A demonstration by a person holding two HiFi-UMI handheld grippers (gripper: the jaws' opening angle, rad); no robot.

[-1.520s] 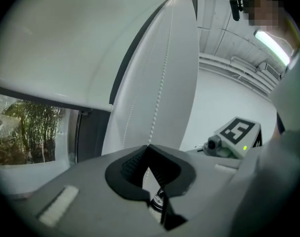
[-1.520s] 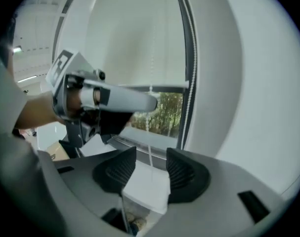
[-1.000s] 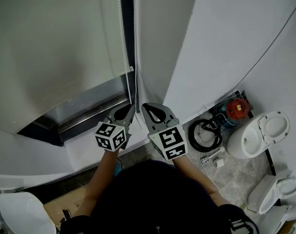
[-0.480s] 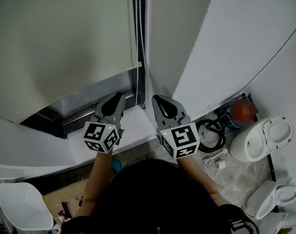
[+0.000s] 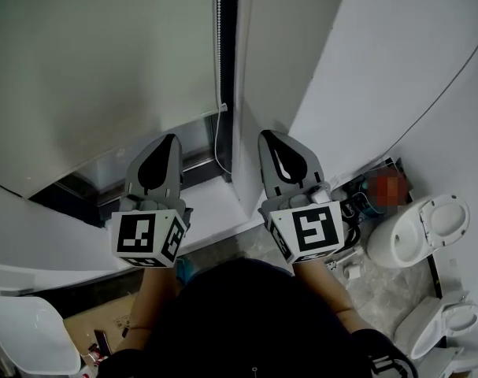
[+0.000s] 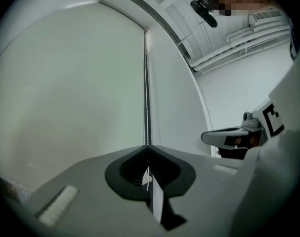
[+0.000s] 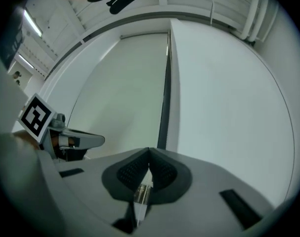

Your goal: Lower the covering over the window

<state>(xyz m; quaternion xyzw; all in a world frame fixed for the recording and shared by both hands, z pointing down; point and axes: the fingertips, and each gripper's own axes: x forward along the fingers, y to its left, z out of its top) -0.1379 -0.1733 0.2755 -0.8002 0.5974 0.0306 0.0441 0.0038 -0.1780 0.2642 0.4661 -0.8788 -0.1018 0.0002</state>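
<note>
A pale roller blind [image 5: 105, 69] covers most of the window; a dark strip of glass [image 5: 136, 164] shows under its bottom edge. Its white bead chain [image 5: 219, 38] hangs along the blind's right edge and loops down near the sill. My left gripper [image 5: 169, 138] is shut, left of the chain and apart from it, nothing between its fingers. In the left gripper view the shut gripper [image 6: 148, 147] points up at the chain [image 6: 147, 83] and blind [image 6: 70, 93]. My right gripper [image 5: 268, 136] is shut and empty, right of the chain, before the white wall. Its own view shows the gripper [image 7: 150, 151] shut below the blind [image 7: 125, 93].
A white window sill [image 5: 215, 203] runs below the grippers. On the floor at the right stand two white toilets [image 5: 416, 227] [image 5: 451, 321], a coiled black hose [image 5: 353, 207] and a red object [image 5: 383, 187]. A white toilet lid [image 5: 30, 333] lies at the bottom left.
Both grippers have drawn back toward me. The left gripper, whose tip was at the chain a second ago, has moved left and away from it.
</note>
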